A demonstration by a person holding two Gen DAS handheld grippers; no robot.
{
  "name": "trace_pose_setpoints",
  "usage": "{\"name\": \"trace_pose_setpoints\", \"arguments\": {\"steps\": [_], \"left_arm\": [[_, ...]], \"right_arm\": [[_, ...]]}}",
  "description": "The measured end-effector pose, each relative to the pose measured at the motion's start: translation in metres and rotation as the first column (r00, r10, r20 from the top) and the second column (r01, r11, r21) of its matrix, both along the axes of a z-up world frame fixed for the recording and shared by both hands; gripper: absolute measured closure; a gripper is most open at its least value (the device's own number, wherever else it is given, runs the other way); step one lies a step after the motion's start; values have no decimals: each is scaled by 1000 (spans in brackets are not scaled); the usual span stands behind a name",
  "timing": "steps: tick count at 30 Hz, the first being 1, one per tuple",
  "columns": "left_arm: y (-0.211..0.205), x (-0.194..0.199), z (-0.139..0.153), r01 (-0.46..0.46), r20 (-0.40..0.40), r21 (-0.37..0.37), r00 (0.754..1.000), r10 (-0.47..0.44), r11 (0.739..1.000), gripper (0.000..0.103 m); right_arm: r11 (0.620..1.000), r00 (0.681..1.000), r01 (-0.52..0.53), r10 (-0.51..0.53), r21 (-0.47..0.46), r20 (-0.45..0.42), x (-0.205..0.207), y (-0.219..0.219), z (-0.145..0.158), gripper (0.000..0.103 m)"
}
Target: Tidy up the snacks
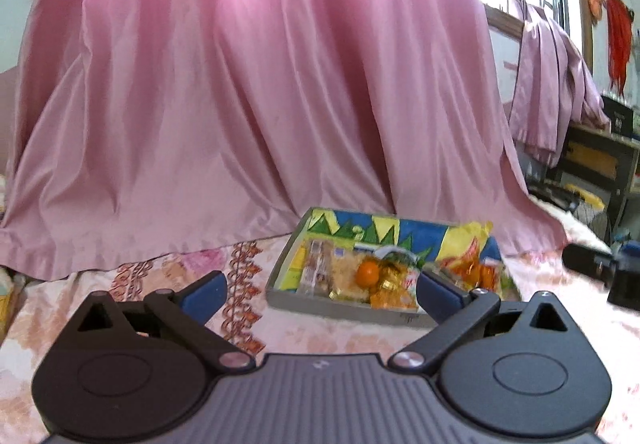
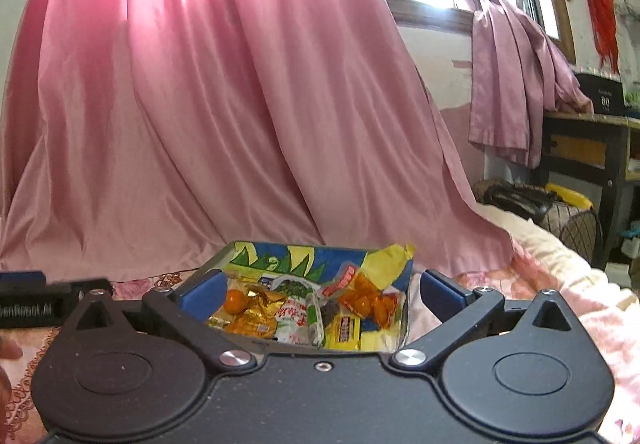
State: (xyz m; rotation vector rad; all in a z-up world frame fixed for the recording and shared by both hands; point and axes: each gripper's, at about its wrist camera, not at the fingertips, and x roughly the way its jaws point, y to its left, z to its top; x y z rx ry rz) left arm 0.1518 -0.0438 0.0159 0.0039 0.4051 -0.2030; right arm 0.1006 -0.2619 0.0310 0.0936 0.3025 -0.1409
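From the left wrist view, the left gripper [image 1: 319, 290] has its blue-padded fingers [image 1: 204, 294] spread wide with nothing between them, poised over a floral bedspread [image 1: 168, 276]. The snack box [image 1: 296, 244], a shallow carton with green, blue and yellow printed walls, lies ahead and toward the right finger, whose pad overlaps its near right corner in the picture; whether it touches cannot be told. Inside the box sit a small orange [image 1: 368, 273], gold foil wrappers [image 1: 390, 284] just right of it, clear-wrapped biscuits [image 1: 316, 268] at the left side, and orange packets [image 1: 478, 270] at the right, with a yellow bag [image 1: 466, 240] leaning on the far right wall. Bare bedspread lies left of the box, up to the hem of a pink curtain [image 1: 248, 104] draped along the far edge of the bed. From the right wrist view, the right gripper [image 2: 319, 294] is likewise wide open and empty, and the snack box [image 2: 256, 256] lies straight ahead between its fingers [image 2: 440, 294], near wall hidden by the gripper body. A white and green packet [image 2: 292, 304] lies mid-box, the orange [image 2: 234, 302] at left near the left pad, orange packets [image 2: 366, 302] at right. Pink bedding [image 2: 560, 284] fills the right, toward the bed's edge.
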Motion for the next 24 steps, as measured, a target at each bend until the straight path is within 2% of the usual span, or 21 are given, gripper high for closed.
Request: {"name": "trace_pose_setpoints", "arguments": {"steps": [10,24], "left_arm": [[19,-36,-6,-40,-41,6,998,40,999,0],[22,-69,-8,-34,-36,19,999,35,999,0]], "right_arm": [[999,999,-43,44,15,-32,-36,13,-3,1],[999,998,-28,31,42,-61,-74,24,-8,1]]}}
